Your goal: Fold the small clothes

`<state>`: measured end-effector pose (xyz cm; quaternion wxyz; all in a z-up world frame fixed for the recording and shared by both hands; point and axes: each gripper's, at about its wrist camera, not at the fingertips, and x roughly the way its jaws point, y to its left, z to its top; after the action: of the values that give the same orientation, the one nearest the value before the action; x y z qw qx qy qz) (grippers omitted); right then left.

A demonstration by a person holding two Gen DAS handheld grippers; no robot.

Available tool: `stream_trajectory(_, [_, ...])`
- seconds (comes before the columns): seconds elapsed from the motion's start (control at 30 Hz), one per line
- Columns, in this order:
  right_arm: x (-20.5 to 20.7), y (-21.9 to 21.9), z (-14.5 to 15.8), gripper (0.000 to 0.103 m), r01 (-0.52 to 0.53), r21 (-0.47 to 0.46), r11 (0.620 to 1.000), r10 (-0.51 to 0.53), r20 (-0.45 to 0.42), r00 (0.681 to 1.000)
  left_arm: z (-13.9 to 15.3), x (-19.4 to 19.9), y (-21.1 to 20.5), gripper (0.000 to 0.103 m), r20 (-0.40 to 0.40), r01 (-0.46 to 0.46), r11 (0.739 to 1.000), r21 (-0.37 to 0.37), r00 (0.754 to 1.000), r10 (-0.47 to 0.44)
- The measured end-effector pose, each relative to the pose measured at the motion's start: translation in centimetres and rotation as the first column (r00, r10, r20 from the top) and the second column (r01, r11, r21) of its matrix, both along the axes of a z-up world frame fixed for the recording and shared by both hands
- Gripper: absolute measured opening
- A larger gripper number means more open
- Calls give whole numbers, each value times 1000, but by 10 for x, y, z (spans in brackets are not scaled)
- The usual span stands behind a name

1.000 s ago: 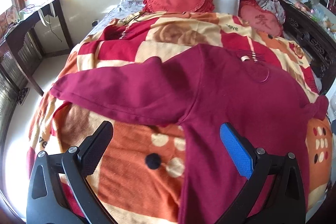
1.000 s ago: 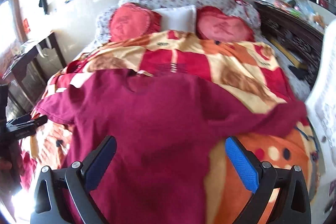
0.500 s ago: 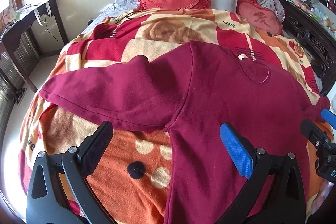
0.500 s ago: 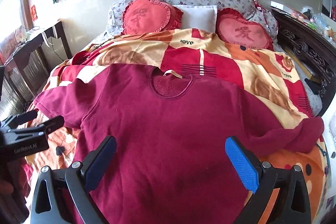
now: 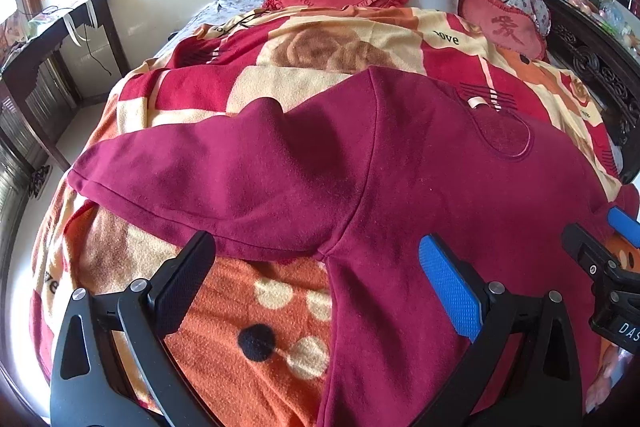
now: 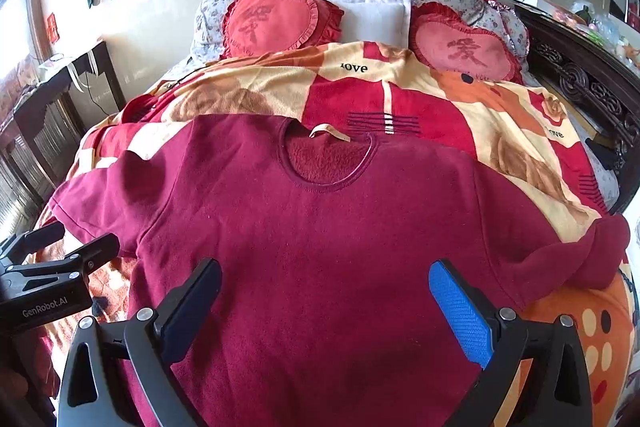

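a maroon sweatshirt (image 6: pixel 320 239) lies spread flat on the patterned blanket (image 6: pixel 460 115); left gripper (image 5: pixel 320 279) and right gripper (image 6: pixel 324 303) hover over it, jaws spread, pinching nothing.

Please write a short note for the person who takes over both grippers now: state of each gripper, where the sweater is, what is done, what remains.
Left gripper: open, empty, over the sweater's left armpit.
Right gripper: open, empty, over the lower body.
Maroon sweater: flat on the blanket, neckline toward the pillows, both sleeves spread out; right cuff slightly bunched.
Done: sweater laid out.
Left: every fold; starting with the sleeves seems sensible.
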<state>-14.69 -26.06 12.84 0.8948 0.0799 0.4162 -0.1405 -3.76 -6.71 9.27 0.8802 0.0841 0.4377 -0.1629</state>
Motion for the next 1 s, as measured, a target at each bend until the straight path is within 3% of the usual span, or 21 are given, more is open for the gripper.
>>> stream_trajectory(1.0, [9, -2, -13, 103, 26, 30, 999, -25, -32, 999, 0, 3, -8, 102, 9, 7, 1000, 18, 1000, -7])
